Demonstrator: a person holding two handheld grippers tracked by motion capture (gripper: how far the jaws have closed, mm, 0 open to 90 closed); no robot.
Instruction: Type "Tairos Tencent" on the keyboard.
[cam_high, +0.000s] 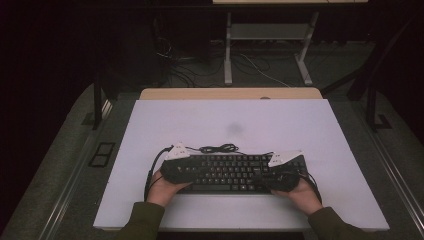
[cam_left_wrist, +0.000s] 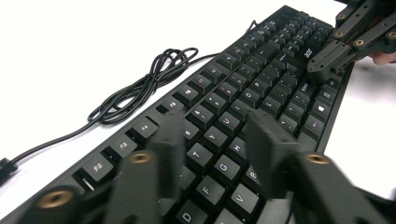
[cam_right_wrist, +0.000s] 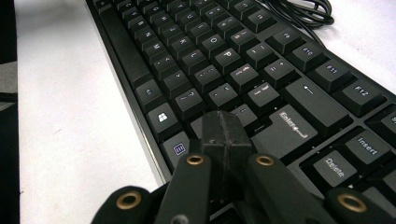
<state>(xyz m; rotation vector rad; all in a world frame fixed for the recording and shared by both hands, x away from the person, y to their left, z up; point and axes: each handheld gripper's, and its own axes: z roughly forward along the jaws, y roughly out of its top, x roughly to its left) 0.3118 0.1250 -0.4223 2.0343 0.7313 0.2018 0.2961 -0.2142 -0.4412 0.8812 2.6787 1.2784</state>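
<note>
We're hovering the left gripper (cam_left_wrist: 212, 140), jaws wide, over the keyboard (cam_high: 230, 172) while the right gripper (cam_right_wrist: 227, 133), pinched closed w/ nothing held, is poking keys like 1 fingertip.

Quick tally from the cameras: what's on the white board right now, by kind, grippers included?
Keyboard, black: 1
Keyboard cable, black, loosely coiled behind it: 1
Grippers over the keys: 2, the left gripper with jaws apart, the right gripper with jaws together
Total: 4
</note>
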